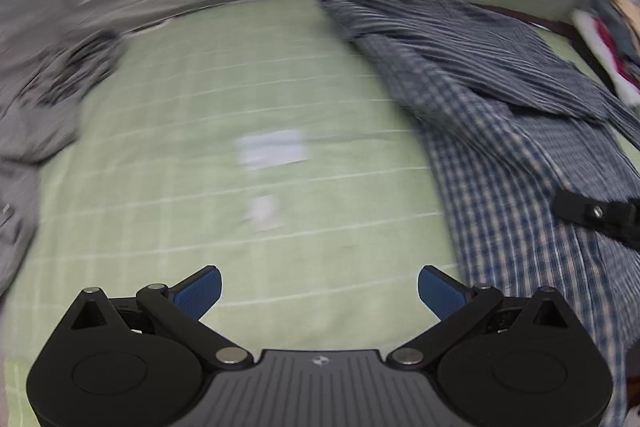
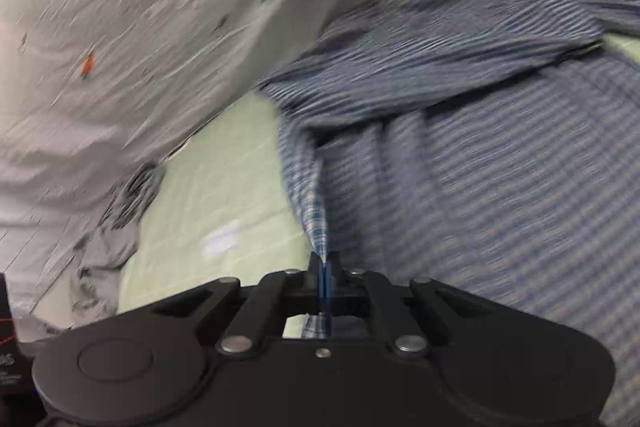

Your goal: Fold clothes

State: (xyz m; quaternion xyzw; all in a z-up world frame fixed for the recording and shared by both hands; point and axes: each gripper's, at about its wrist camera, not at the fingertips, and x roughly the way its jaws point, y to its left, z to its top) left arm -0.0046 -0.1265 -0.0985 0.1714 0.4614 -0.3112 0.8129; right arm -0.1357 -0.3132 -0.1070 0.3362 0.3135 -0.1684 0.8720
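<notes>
- The right gripper is nearest, clamped tight on an edge of the blue checked shirt; the cloth rises from the pinch in a taut ridge, so I'd judge the edge is being lifted or drawn to make a fold.
- The left gripper has its blue pads spread wide apart with nothing between them, hovering over bare bed sheet just left of the shirt, perhaps ready to take another edge.
- The shirt sprawls rumpled across the right side of the bed, one part doubled over another toward the far end; not a neat fold. Both views are motion-blurred.
- The sheet is pale green with thin white grid lines, and a small white patch lies on it.
- At the left, a crumpled grey garment lies at the bed's edge.
- Beyond hangs a pale curtain with small orange marks.
- Far right, a stack of assorted textiles sits past the bed.
</notes>
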